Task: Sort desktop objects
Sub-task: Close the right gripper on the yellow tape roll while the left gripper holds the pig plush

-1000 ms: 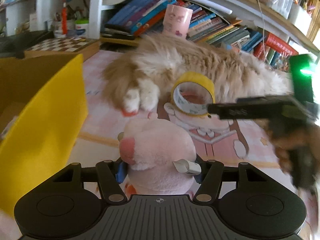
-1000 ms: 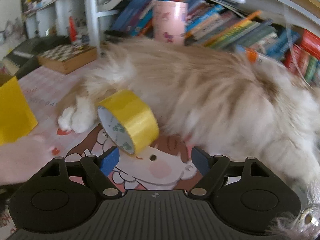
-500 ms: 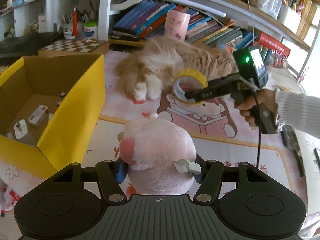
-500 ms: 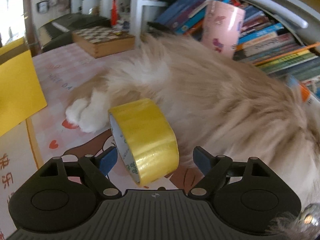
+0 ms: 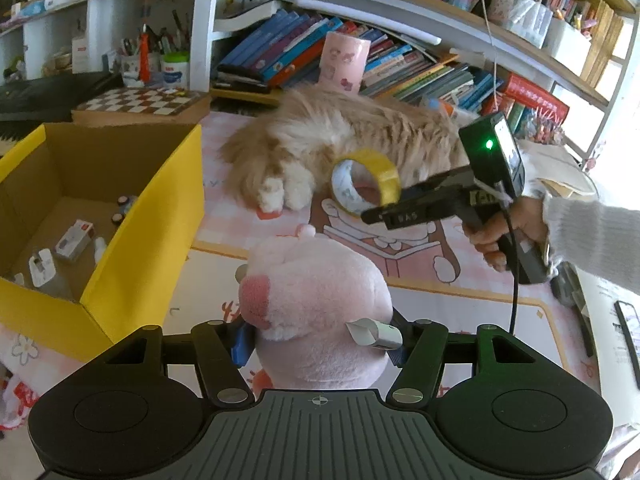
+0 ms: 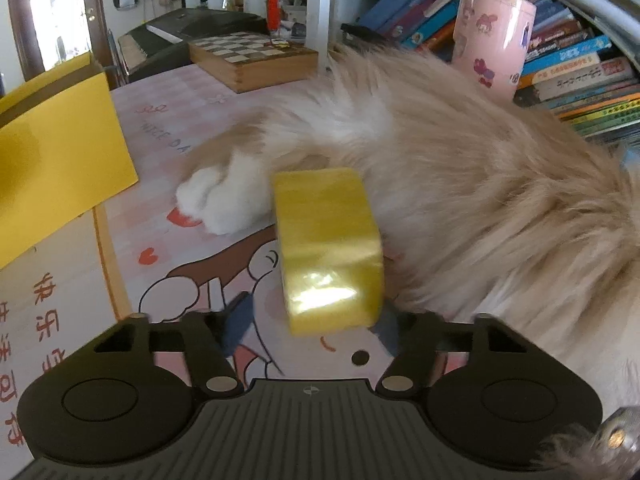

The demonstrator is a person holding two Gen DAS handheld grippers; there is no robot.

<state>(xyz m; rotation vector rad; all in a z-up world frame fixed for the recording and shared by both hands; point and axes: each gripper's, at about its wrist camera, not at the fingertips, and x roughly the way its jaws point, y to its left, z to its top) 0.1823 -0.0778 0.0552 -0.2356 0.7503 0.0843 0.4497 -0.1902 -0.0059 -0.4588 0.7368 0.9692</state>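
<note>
While the left gripper (image 5: 316, 338) is pinched on the pink plush toy (image 5: 316, 300) beside the yellow box (image 5: 140, 240), the yellow tape roll (image 6: 328, 248) is being closed on by the right gripper (image 6: 310, 330), its grip not yet clear, so both items are judged next due for the box.

Left gripper (image 5: 318, 338) clamps a pink plush toy (image 5: 316, 300). Right gripper (image 5: 380, 210) carries a yellow tape roll (image 5: 366, 180) (grip unclear) before a fluffy cat (image 5: 352, 140). Yellow box (image 5: 140, 240) sits left.
</note>
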